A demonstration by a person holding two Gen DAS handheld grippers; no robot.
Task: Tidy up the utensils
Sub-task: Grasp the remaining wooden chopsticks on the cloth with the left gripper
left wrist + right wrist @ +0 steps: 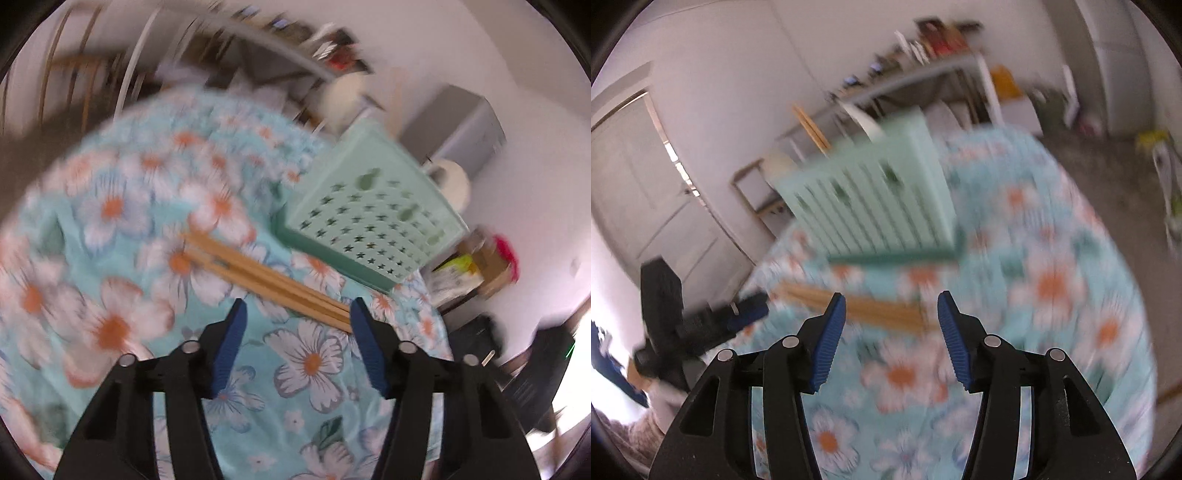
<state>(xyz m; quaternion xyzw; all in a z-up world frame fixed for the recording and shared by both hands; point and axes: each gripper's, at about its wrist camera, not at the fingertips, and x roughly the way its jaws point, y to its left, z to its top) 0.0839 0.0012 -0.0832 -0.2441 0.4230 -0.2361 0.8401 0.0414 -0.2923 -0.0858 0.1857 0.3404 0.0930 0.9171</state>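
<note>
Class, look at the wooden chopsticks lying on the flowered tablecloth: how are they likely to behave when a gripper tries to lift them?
The chopsticks look thin, straight and wooden, so probably stiff and light. Several lie loose side by side, so a pinch may take only some and scatter others. The soft, wrinkled tablecloth may keep them from rolling far.

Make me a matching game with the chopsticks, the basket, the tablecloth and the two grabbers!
Things:
1. chopsticks
2. basket
3. tablecloth
4. left gripper and right gripper

Descriptions:
A. mint green, with star-shaped holes
B. open, holding nothing
C. wooden, lying flat beside the basket
D. light blue with white and orange flowers

Pairs: 1-C, 2-A, 3-D, 4-B
</note>
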